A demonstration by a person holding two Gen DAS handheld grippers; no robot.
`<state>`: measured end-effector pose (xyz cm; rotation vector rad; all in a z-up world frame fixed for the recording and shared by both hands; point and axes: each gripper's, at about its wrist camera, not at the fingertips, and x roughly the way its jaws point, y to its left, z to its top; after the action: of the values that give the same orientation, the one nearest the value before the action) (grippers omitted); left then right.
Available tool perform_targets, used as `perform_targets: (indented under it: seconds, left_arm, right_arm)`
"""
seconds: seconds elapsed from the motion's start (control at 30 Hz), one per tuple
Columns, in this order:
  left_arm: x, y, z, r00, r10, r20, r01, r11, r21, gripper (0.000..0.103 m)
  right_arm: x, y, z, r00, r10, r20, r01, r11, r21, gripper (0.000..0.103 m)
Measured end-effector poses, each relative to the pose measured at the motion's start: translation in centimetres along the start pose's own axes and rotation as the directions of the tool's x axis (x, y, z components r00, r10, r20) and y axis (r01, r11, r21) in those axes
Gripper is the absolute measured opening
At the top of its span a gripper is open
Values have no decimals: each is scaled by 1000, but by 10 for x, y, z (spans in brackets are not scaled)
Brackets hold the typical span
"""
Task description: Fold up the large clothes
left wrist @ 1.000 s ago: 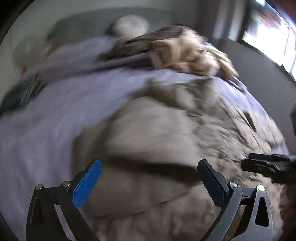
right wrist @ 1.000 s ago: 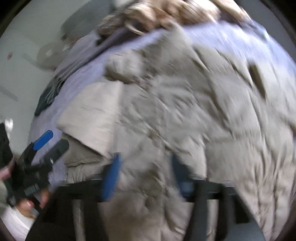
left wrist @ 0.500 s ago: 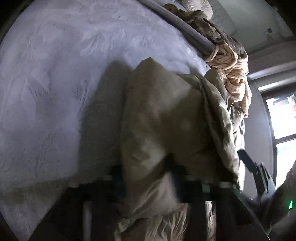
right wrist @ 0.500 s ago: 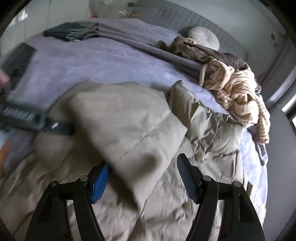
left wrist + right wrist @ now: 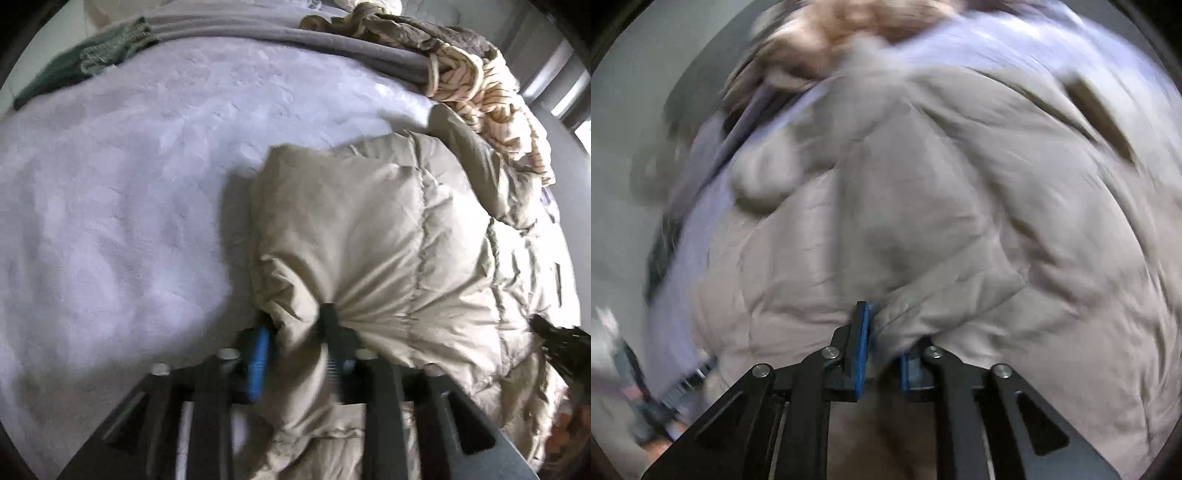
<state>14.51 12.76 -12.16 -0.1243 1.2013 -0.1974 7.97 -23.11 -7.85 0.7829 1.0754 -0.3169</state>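
- Clearly my left claw [image 5: 295,332] pinches a puffy fold of the beige quilted coat [image 5: 388,229], its jaws having just eased wider.
- My right claw [image 5: 882,343] has just closed onto the coat's hem; soft, light, slippery padding, so I'd grip seams.

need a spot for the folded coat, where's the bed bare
Bare bedspread spreads left of the coat, from the near edge back to the grey blanket, with the green scarf at its far left corner. The right side is crowded: the coat, and behind it the striped clothes.
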Motion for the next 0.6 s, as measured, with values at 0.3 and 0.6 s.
perform_targets:
  seconds: [0.3, 0.6]
  left_arm:
    - [-47, -3, 21, 985, 43, 169, -55, 996, 68, 59]
    - [18, -24, 11, 989, 118, 85, -123, 991, 55, 71]
  right_arm:
    - [-80, -31, 13, 980, -79, 181, 79, 997, 6, 22]
    - [-1, -5, 35, 990, -142, -26, 134, 970, -203, 16]
